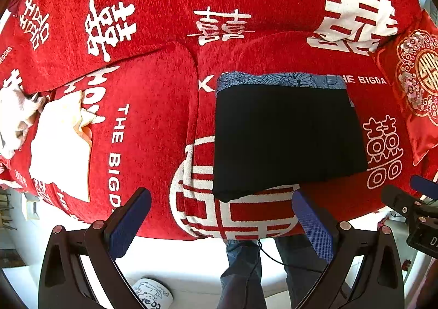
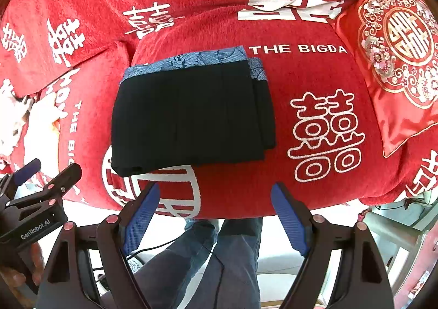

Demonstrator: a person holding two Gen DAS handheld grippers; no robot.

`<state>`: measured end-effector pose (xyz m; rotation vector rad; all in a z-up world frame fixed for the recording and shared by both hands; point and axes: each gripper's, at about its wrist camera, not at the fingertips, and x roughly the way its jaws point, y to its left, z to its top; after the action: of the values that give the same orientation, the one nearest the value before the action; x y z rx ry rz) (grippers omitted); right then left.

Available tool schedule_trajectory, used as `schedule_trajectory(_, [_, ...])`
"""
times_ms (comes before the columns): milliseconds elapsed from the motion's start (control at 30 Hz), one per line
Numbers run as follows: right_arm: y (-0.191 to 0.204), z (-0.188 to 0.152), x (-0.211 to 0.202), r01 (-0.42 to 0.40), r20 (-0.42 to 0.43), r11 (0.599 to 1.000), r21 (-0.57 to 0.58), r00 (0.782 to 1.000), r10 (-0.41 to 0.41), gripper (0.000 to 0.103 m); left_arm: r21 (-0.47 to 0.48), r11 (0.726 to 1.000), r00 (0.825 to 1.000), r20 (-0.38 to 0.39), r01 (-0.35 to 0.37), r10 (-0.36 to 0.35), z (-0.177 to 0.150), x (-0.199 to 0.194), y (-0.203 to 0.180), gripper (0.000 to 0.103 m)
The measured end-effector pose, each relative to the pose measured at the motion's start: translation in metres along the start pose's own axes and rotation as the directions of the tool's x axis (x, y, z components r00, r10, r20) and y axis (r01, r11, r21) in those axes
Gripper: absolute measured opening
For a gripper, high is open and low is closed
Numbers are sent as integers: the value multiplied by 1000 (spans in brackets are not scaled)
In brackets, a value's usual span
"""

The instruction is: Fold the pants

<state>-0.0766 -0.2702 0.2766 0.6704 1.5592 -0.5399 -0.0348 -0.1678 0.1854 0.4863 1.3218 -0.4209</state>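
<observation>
The black pants (image 1: 287, 139) lie folded in a flat rectangle on the red sofa seat (image 1: 153, 123), with a blue patterned band along their far edge. They also show in the right wrist view (image 2: 191, 114). My left gripper (image 1: 221, 213) is open and empty, held above the sofa's front edge, just short of the pants. My right gripper (image 2: 216, 210) is open and empty, also near the front edge, below the pants. Each gripper shows at the edge of the other's view: the right one (image 1: 410, 199), the left one (image 2: 41, 180).
White and cream cloths (image 1: 60, 139) lie on the left seat cushion. A red embroidered pillow (image 2: 397, 57) leans at the sofa's right end. The person's legs in jeans (image 2: 219, 262) and a cable stand on the white floor below. A printed slipper (image 1: 153, 294) lies on the floor.
</observation>
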Motion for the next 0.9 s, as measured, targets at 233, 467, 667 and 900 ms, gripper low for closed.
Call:
schedule_trajectory(233, [4,3,-7,1,10,1000,3,1000,-1,86,0,1000,1000,1,16,-16,2,-6,-1,103])
schedule_trajectory(467, [8,6,-9,1,12,1000,5,1000,-1,86,-6,1000,1000,-2,13,-13,4,-9,0,103])
schedule_trajectory(667, [11,7,-10,3,12,1000,1,1000,-3,86,-9,1000,1000,-1,12,-12,4,-9,1,103])
schedule_trajectory(900, [12,6,-10,3,9,1000,-3,1000,-3,86,-9,1000,1000,2,13,-13,4,-10,0,103])
